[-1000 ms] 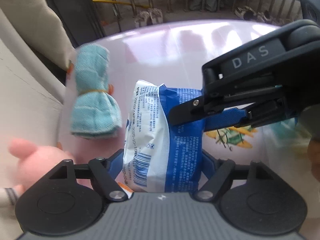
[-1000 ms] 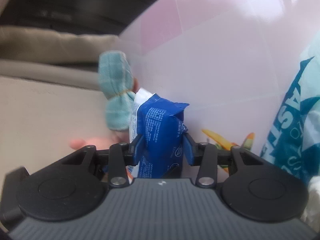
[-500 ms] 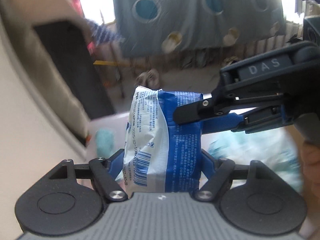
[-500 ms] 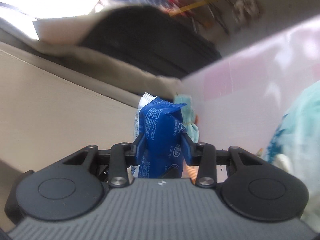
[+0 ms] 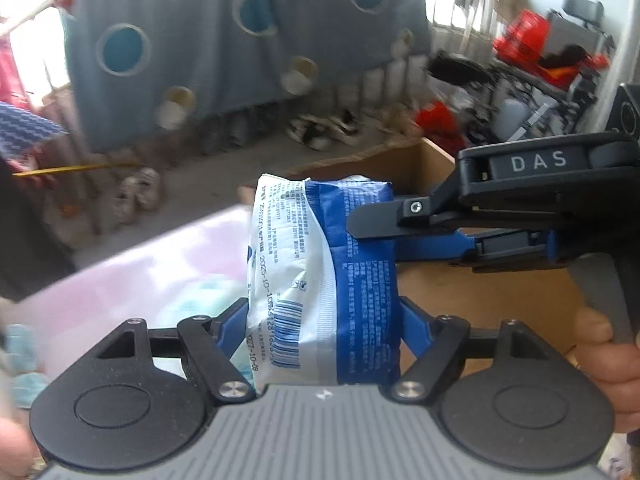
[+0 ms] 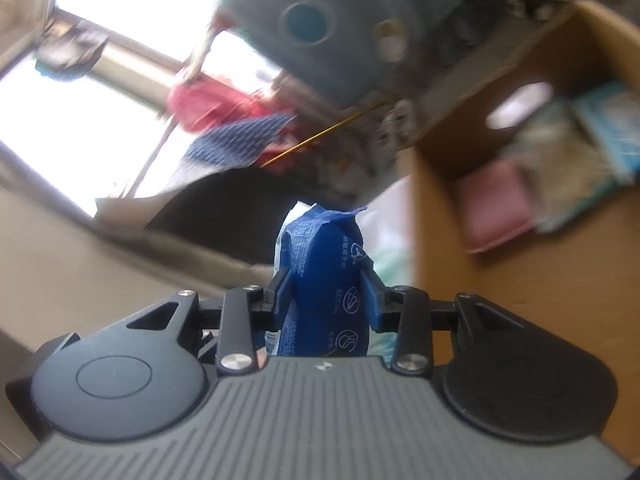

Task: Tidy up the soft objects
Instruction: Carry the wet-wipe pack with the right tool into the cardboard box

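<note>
Both grippers hold one blue and white soft pack (image 5: 324, 280) up in the air. My left gripper (image 5: 324, 316) is shut on its lower part. My right gripper (image 6: 326, 280) is shut on the same pack (image 6: 324, 280) from the side; its black body marked DAS (image 5: 540, 216) reaches in from the right in the left wrist view. An open cardboard box (image 6: 500, 140) stands to the right; it holds a pink folded cloth (image 6: 496, 204) and other soft items.
The pink tabletop (image 5: 160, 264) lies below left, with a light teal printed cloth (image 5: 208, 296) on it. The box wall (image 5: 480, 292) rises behind the pack. A blue curtain with round holes (image 5: 240, 40) hangs at the back.
Both grippers have lifted the pack off the table and swung it right, toward the cardboard box, which has come into view. The teal bundled towel and pink toy have left the view.
</note>
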